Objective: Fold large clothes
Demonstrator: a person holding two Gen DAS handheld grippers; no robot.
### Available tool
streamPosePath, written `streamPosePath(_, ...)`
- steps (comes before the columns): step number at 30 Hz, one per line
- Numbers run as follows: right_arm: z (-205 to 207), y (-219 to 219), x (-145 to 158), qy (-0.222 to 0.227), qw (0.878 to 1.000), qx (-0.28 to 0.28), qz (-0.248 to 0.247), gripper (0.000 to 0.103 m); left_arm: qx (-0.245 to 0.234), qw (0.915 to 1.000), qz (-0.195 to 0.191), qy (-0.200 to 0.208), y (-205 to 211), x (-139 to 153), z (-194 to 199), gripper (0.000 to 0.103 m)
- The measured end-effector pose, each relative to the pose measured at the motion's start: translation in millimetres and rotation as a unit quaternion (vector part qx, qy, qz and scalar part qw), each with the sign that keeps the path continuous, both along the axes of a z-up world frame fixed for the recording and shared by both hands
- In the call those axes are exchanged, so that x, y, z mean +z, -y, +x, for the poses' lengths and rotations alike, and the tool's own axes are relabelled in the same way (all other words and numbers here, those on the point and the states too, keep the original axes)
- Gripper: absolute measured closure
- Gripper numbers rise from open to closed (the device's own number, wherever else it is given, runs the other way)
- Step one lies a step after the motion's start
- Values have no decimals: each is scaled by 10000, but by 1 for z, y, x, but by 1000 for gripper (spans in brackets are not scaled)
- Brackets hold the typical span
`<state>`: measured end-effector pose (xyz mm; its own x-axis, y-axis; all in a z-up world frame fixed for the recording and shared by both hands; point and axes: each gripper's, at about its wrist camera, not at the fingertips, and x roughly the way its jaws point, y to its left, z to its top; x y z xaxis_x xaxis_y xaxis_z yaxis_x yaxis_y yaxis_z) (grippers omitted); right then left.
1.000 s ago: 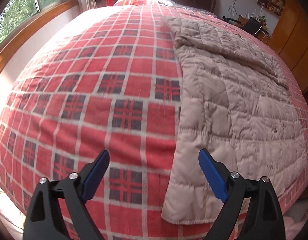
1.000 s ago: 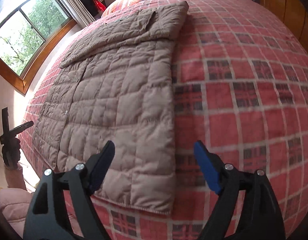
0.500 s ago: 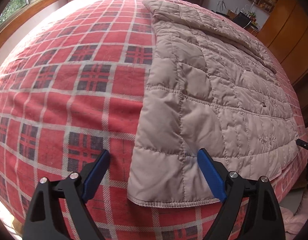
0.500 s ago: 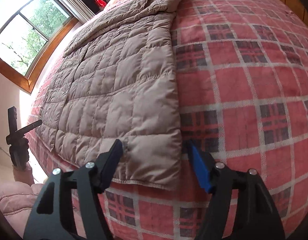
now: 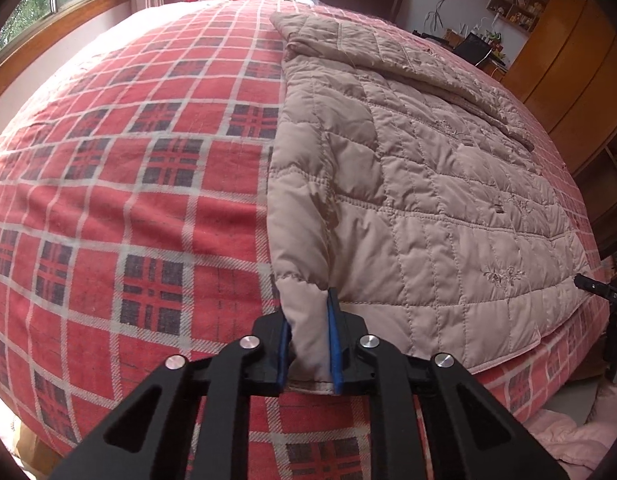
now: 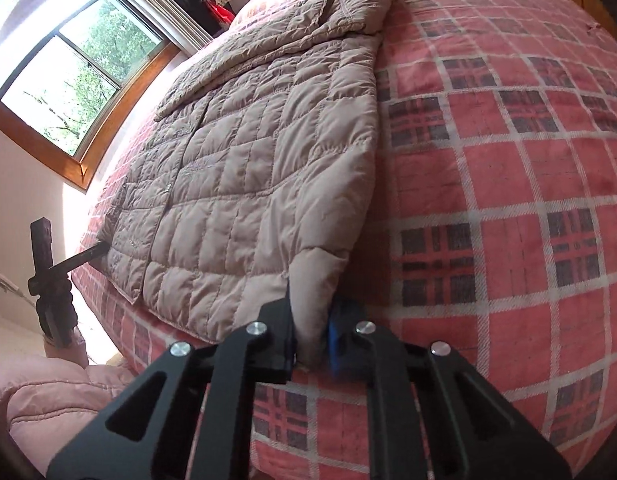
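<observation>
The coat [image 5: 408, 184] lies flat across the right half of the left wrist view, on the plaid bed [image 5: 128, 200]. The left gripper [image 5: 308, 344], at bottom centre, pinches the coat's near hem corner (fabric bunched between the pads). The right gripper [image 6: 312, 340] pinches the other corner, bottom centre of its view.

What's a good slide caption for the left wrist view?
Left gripper shut on the near corner of a beige quilted coat lying on a red plaid bedspread.

left gripper [image 5: 309, 354] clamping quilted coat [image 5: 420, 208], plaid bed [image 5: 148, 184]
</observation>
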<state>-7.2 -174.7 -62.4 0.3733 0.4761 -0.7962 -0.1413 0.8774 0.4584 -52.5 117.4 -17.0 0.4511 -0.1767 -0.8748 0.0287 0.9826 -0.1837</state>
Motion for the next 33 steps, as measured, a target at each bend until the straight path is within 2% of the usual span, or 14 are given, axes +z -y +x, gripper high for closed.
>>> streamPosePath(6, -1, 2, 25, 347, 9993, -22, 134, 92, -85, 9993, -189, 321, 1, 27, -3, 90)
streamPosePath(16, 25, -4, 105, 1335, 9910, 115, 76, 93, -353, 9900, -488, 1273, 6, 104, 20, 90)
streamPosePath(21, 68, 3, 135, 1483, 9888, -13, 158, 93, -271, 9836, -703, 1638, 2, 137, 57, 90)
streamPosePath(24, 98, 10, 148, 1483, 9887, -128, 171, 93, -111, 9812, -855, 1725, -5, 150, 87, 90)
streamPosePath(27, 131, 18, 160, 1421, 9893, -252, 216, 93, 75, 9803, -939, 1735, -12, 157, 123, 90)
streamPosePath(33, 200, 29, 166, 1177, 9914, -492, 279, 93, 401, 9793, -947, 1741, -17, 160, 199, 90)
